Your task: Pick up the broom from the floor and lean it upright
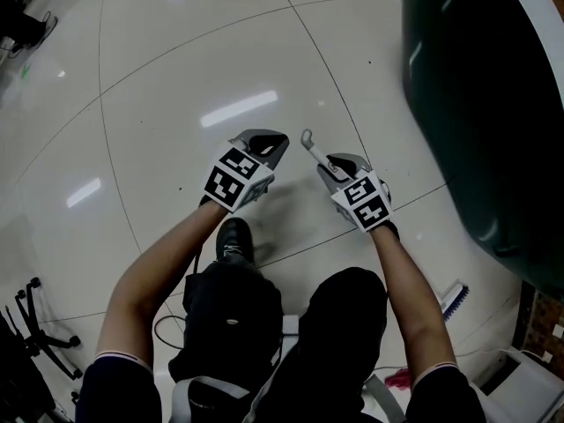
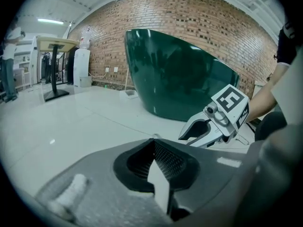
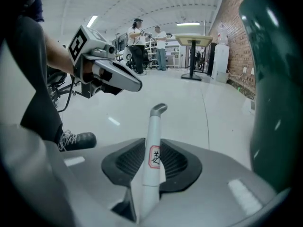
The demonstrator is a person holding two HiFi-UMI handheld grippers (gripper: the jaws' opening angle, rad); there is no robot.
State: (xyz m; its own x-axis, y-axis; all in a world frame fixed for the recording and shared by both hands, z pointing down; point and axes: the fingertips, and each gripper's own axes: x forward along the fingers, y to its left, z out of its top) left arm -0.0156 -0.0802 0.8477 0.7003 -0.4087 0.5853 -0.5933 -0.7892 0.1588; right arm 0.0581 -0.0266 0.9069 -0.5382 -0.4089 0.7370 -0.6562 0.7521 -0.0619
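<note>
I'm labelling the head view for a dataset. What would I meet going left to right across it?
Black wheeled base → left gripper → broom handle → right gripper → dark green tub.

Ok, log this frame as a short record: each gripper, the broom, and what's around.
left gripper: jaws together, nothing between them, held up beside the right one
right gripper: closed on the broom handle
broom handle: white, with a grey hooked end poking out past the jaws, and this end is clear of the floor
broom head: not clearly shown
floor: glossy white tiles
nearby: large dark green tub on the person's right, brick wall behind it
</note>
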